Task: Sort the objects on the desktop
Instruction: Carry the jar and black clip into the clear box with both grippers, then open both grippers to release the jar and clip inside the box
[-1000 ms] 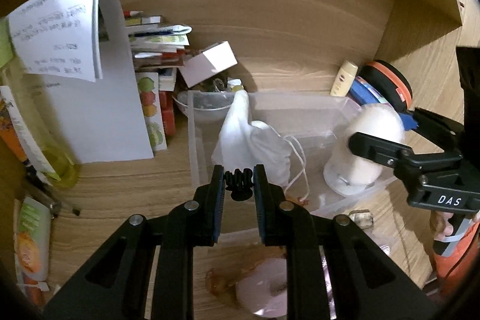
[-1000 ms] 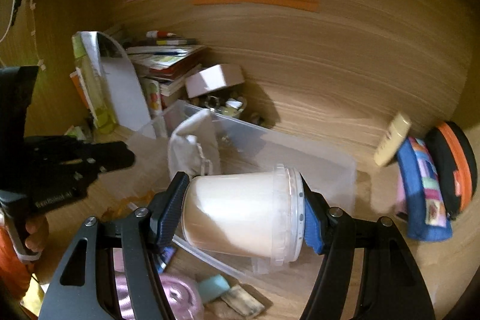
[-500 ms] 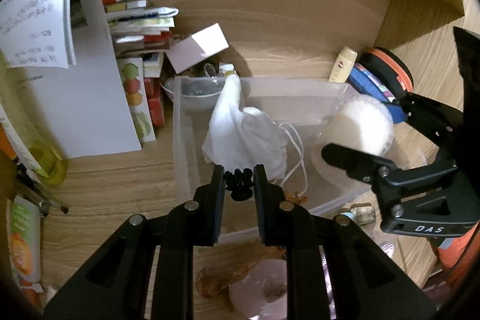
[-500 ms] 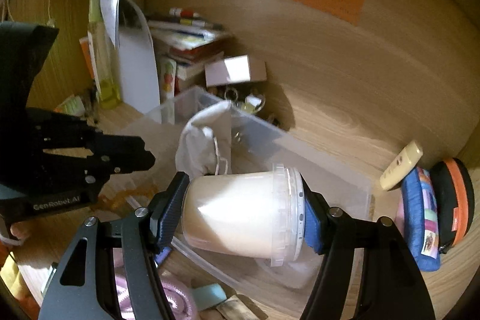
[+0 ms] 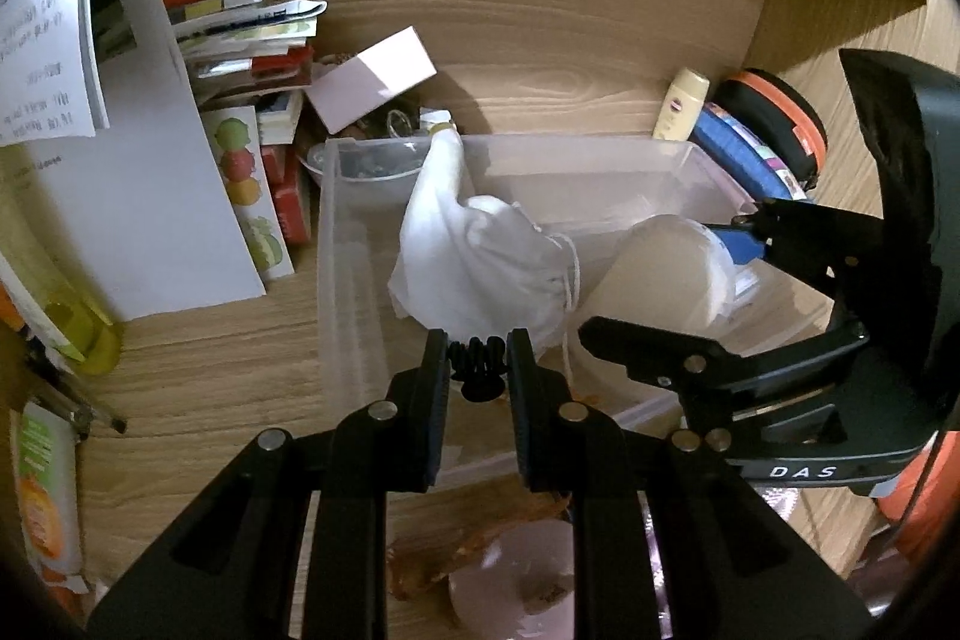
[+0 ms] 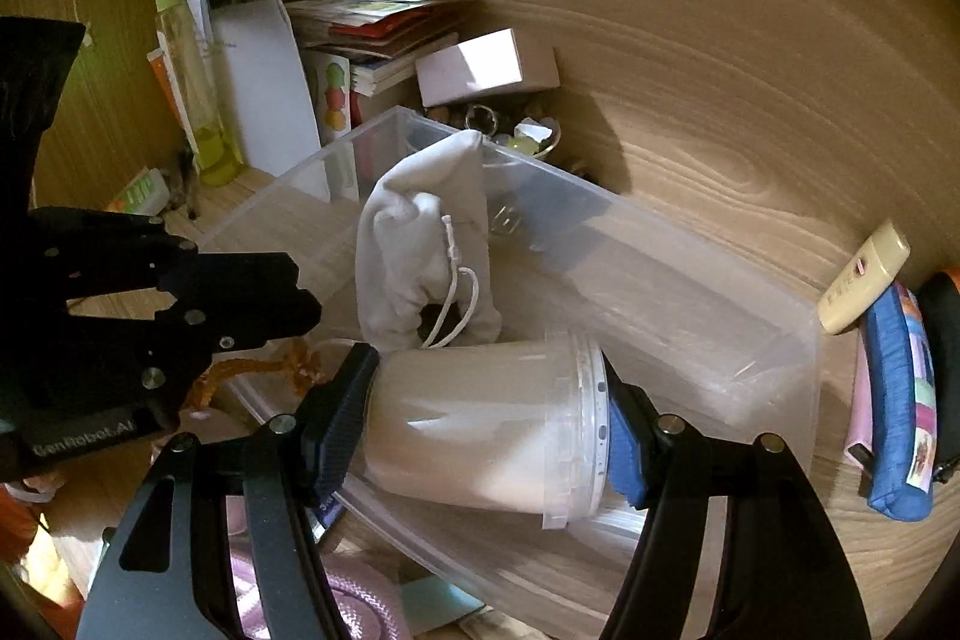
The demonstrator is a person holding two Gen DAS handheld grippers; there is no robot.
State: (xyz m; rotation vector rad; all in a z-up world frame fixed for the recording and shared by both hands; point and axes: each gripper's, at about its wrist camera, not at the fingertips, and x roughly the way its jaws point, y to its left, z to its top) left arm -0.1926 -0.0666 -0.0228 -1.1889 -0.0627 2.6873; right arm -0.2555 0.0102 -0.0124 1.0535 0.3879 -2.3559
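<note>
A clear plastic bin (image 5: pixel 342 280) (image 6: pixel 690 274) stands on the wooden desk with a white drawstring pouch (image 5: pixel 474 268) (image 6: pixel 414 244) inside it. My right gripper (image 6: pixel 483 427) is shut on a translucent white tub (image 6: pixel 480 460) (image 5: pixel 660 274). The tub lies on its side, lid to the right, low inside the bin's near right end beside the pouch. My left gripper (image 5: pixel 478 358) hovers over the bin's front wall, shut on a small black ridged clip (image 5: pixel 478 379).
Stacked books (image 5: pixel 252 40), a curled white sheet (image 5: pixel 138 172) and a pink box (image 5: pixel 372 79) crowd the back left. A cream tube (image 5: pixel 681 103), a blue pouch (image 6: pixel 900 400) and an orange-rimmed case (image 5: pixel 774 124) lie right. A pink roll (image 5: pixel 516 580) lies in front of the bin.
The right gripper has come down with the tub, from above the bin's rim to low inside it beside the pouch. The left gripper has stayed in place, still shut on the clip.
</note>
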